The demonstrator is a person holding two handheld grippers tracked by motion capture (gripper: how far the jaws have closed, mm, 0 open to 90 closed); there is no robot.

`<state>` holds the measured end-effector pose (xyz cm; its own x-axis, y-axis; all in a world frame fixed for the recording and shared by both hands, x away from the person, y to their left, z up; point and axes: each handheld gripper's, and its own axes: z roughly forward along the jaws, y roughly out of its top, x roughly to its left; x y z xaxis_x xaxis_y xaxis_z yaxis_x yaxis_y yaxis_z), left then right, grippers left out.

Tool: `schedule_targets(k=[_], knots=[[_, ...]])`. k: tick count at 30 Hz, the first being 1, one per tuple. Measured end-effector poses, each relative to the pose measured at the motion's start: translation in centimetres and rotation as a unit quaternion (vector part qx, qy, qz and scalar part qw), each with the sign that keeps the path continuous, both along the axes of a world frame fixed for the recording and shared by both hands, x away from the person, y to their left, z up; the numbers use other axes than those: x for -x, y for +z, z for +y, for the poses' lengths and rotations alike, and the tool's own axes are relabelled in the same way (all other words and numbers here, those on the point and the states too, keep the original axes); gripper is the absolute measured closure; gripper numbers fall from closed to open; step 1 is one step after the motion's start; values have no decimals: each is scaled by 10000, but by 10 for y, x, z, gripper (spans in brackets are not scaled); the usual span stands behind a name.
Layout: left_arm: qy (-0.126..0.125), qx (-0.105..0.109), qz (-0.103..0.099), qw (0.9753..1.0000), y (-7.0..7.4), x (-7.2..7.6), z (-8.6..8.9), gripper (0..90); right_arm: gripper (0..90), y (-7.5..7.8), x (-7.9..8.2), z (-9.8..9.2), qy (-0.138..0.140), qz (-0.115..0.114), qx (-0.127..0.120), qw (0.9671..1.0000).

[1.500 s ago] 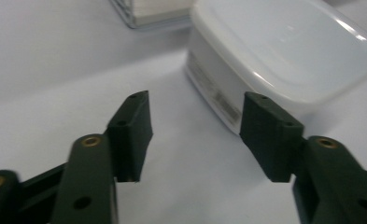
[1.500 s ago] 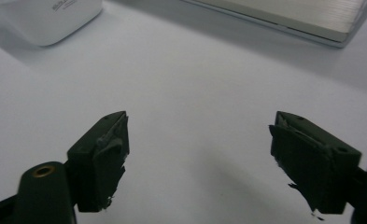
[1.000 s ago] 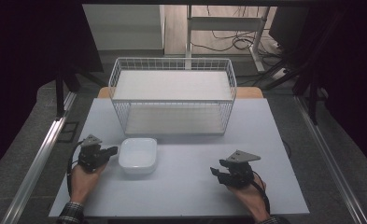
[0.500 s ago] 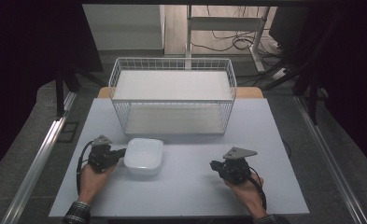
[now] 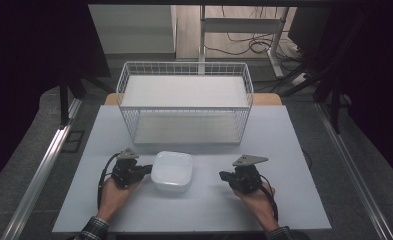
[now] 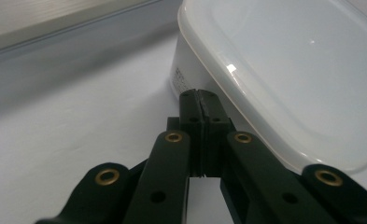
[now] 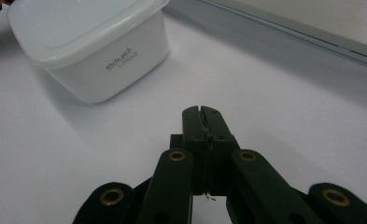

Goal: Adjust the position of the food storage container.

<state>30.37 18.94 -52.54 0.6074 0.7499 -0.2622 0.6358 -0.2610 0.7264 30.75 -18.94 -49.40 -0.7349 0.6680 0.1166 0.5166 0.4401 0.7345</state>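
1. White lidded container sits on the table, toward the near edge, left of centre, just in front of the wire basket. Lid on.
2. Left gripper at the container's left side; in the left gripper view its jaws are pressed together with nothing between them, tips right at the container wall under the lid rim.
3. Right gripper well apart to the container's right, jaws likewise closed and empty, tips aimed toward the container.

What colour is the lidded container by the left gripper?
White, with a translucent white lid; the lidded container shows best in the right gripper view.
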Motion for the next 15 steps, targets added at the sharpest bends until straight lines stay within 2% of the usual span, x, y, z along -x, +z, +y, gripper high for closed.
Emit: schedule_targets(k=[2,8,15], knots=[[-101,148,63,9998,0,1,-7,900,888,-2,-2,4,20,-4,59,10000],[-339,168,77,9993,1,5,-24,900,887,-5,-9,14,59,-26,46,10000],[-550,244,100,9981,2,9,-33,900,887,-7,-10,18,122,-19,111,9999]])
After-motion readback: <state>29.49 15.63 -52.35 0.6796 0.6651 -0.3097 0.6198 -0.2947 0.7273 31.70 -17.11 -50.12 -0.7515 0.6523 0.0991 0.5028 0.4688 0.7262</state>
